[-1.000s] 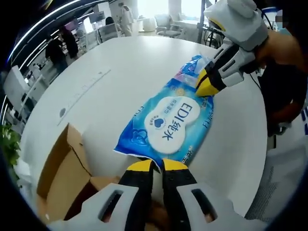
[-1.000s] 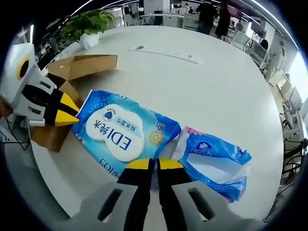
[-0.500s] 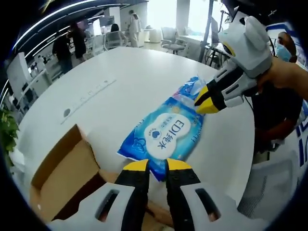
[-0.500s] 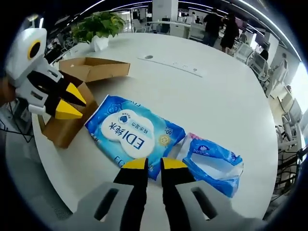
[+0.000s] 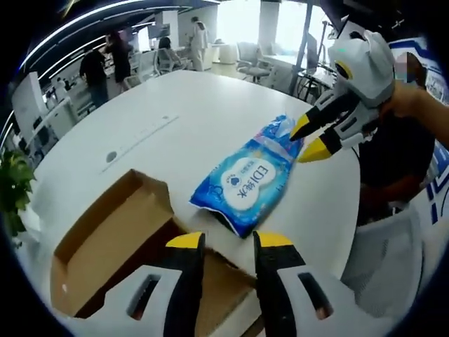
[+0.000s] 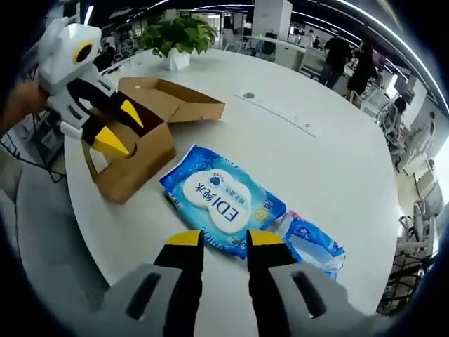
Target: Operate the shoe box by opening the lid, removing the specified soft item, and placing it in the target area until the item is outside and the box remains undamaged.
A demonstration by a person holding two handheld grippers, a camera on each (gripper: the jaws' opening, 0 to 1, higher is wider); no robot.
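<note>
Left gripper view: left gripper (image 5: 222,241) has its jaws apart with nothing between them, hovering over the near edge of the shoe box (image 5: 112,242). Box is open, lid flap folded out flat on the table (image 5: 196,119), interior looks empty from here. Wet wipes pack (image 5: 245,181) lies flat on the table just beyond the box, apart from it. Right gripper (image 5: 312,137) comes in from the right, yellow tips spread, above the far end of the pack, not touching it as far as I can tell. A second, smaller blue pack (image 5: 279,129) sits at that far end, partly hidden.

Right gripper view: right gripper (image 6: 224,237) jaws apart, empty, above the table edge near the wipes pack (image 6: 221,199). Smaller blue pack (image 6: 314,239) lies just beside it, touching or nearly so. Shoe box (image 6: 137,151) is beside the pack's other end, lid (image 6: 175,100) open flat, no visible creasing or tears. Left gripper (image 6: 116,130) hangs over the box, tips spread. Potted plant (image 6: 175,38) at the far table edge.

Judgement: the soft item is out and lying on the table, so the release step looks done. Next: pull both grippers clear, avoid clipping the box wall, and confirm the pack sits inside the target area, which I can't identify here.
</note>
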